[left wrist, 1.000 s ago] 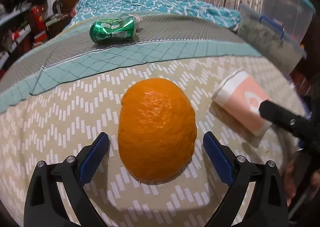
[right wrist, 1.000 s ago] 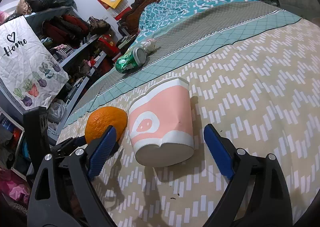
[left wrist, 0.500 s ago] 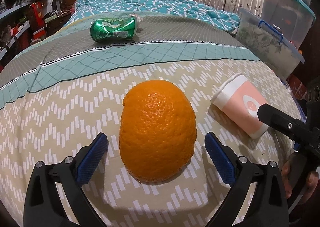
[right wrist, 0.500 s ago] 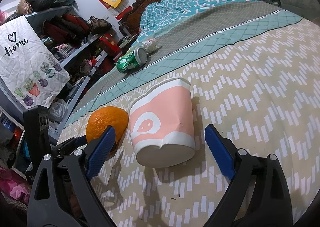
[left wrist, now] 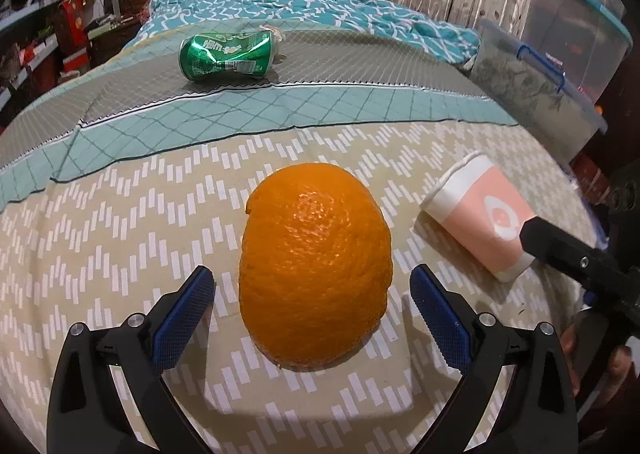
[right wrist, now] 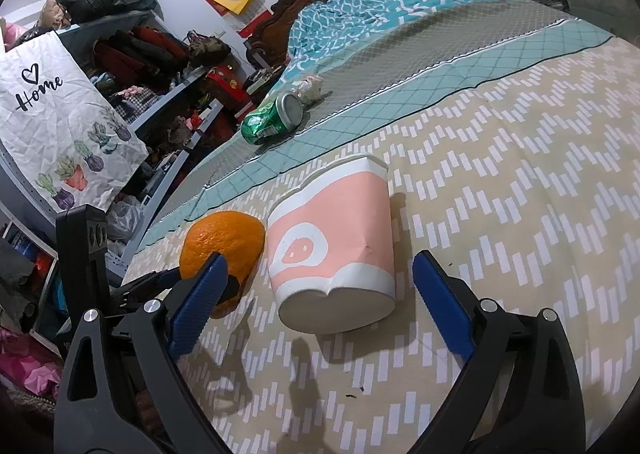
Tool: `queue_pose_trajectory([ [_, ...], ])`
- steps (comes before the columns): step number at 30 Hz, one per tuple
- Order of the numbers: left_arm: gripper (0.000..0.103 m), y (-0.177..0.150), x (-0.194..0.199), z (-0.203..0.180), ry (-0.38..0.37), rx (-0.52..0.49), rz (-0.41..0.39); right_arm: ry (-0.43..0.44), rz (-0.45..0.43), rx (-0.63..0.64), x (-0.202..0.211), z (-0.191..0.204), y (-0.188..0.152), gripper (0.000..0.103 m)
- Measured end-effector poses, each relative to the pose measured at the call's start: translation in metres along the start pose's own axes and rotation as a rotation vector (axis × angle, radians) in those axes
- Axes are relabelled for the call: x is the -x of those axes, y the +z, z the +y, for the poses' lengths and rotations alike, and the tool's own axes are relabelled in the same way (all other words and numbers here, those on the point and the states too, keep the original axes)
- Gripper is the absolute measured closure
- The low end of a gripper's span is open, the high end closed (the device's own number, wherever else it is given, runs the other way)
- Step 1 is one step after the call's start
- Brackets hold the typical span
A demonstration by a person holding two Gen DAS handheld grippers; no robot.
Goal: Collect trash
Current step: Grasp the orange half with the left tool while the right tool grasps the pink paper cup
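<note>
Left gripper (left wrist: 310, 300) wide around round orange fruit (left wrist: 316, 274), pads clear; right gripper (right wrist: 316, 300) wide, straddling tipped pink-white paper cup (right wrist: 334, 250).

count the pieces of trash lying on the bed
4: orange between the left gripper's fingers, paper cup beside it, green can farther back, crumpled wrapper behind the can.

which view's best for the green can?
Left wrist. The dented green can lies on its side there, its whole side and label unobstructed beyond the orange. The right wrist view shows it smaller and end-on, mostly the silver top, with crumpled paper just behind.
</note>
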State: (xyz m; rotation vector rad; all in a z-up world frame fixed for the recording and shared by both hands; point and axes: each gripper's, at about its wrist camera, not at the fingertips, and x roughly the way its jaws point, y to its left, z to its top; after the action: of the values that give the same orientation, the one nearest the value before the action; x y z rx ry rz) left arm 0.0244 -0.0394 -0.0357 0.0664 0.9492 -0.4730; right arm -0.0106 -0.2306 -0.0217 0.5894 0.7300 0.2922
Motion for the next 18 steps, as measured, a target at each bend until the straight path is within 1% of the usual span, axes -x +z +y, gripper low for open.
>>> queue_pose_trajectory([
  [7, 0.009, -0.0005, 0.0011, 0.0029, -0.007, 0.008, 0.003, 0.01, -0.001, -0.001, 0.0012, -0.0028, -0.0002, 0.009],
  [13, 0.009, 0.0034, -0.0012, 0.0007, 0.012, 0.007, 0.026, 0.023, 0.002, -0.005, 0.0027, -0.0057, 0.0004, 0.009],
  [18, 0.009, 0.0054, -0.0018, 0.0003, 0.024, 0.012, 0.039, 0.041, 0.037, -0.026, 0.0046, -0.0083, 0.0023, 0.009],
])
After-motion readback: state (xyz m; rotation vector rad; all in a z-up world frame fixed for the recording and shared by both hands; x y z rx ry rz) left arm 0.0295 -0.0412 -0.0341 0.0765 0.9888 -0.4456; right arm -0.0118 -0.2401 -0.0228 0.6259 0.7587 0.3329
